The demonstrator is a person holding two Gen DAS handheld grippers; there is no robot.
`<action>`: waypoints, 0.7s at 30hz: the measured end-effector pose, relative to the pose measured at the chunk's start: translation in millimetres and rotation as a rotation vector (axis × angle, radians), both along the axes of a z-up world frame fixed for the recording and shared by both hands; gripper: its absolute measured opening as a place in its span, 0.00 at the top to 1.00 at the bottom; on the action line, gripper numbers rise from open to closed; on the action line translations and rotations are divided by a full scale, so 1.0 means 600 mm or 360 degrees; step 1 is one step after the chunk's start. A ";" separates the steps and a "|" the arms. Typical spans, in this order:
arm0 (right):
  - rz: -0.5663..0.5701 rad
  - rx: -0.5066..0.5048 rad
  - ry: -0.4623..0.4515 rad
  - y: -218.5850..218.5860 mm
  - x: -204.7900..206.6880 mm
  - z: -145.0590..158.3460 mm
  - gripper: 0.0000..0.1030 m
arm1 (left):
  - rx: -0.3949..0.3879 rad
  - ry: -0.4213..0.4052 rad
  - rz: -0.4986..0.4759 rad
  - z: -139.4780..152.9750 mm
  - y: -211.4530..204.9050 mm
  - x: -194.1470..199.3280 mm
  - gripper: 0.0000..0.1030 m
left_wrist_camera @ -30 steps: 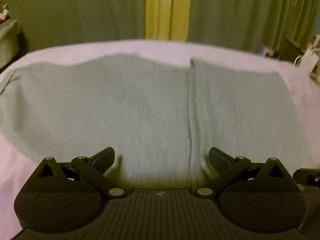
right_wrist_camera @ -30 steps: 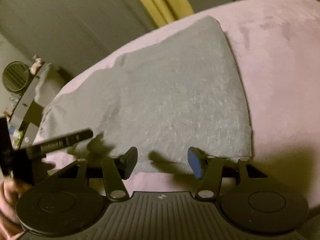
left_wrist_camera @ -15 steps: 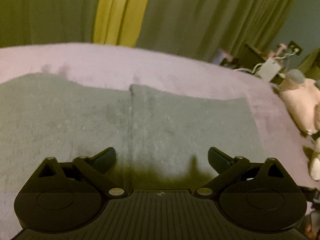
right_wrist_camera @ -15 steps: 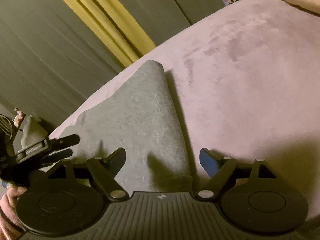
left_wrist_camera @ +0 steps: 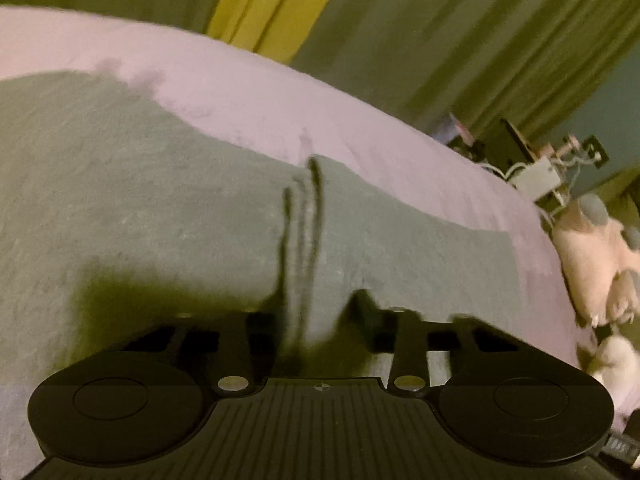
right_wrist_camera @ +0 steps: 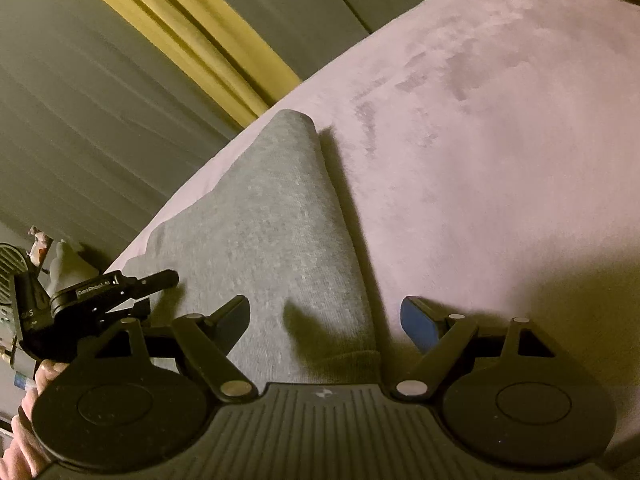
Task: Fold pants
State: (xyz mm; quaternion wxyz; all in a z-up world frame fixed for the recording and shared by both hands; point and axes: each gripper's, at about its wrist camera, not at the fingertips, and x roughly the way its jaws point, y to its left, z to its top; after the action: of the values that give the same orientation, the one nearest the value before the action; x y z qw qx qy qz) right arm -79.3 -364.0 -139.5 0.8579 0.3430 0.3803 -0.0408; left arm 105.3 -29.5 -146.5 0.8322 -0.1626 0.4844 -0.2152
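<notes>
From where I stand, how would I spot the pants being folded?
Find the pink blanket covering the bed before the green curtains. The pants lie flat on it: the only grey, knitted fabric there, with the left tongs pinching a ridge of it.

Bedroom: pink bed, curtains, plush toy

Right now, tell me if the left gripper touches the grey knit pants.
Touching. The left wrist view shows the left gripper, just closing, pinching a ridge of the grey knit pants between its fingers.
</notes>
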 end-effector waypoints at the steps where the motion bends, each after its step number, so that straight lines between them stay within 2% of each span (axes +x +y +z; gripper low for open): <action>1: 0.0003 -0.0007 -0.0001 0.001 0.000 0.001 0.19 | -0.0029 0.0008 0.0007 0.001 0.006 -0.002 0.75; 7: 0.0033 -0.0062 0.0015 0.012 0.006 0.000 0.19 | -0.0036 -0.0113 -0.0039 0.021 -0.003 -0.025 0.78; 11: 0.0063 -0.0096 0.0021 0.019 0.008 0.002 0.16 | 0.0063 -0.0041 -0.0023 0.003 -0.010 -0.016 0.72; 13: 0.0071 -0.0111 0.0025 0.022 0.009 0.002 0.16 | 0.0026 -0.0018 0.0017 0.002 -0.009 -0.012 0.73; 15: 0.0070 -0.0116 0.0031 0.022 0.009 0.001 0.16 | 0.0005 -0.0021 0.0035 0.008 -0.008 -0.012 0.79; 18: 0.0069 -0.0134 0.0013 0.024 0.007 0.005 0.16 | 0.0006 -0.0123 0.0038 0.033 -0.009 -0.024 0.81; 21: 0.0118 -0.0166 -0.0099 0.036 -0.003 0.019 0.16 | -0.0092 -0.0187 0.0039 0.070 -0.001 -0.033 0.82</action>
State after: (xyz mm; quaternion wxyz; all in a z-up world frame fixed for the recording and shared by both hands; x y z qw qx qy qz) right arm -81.1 -342.7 -128.1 0.8870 0.2847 0.3631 -0.0180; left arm 85.4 -30.1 -104.5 0.8568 -0.1797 0.4262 -0.2281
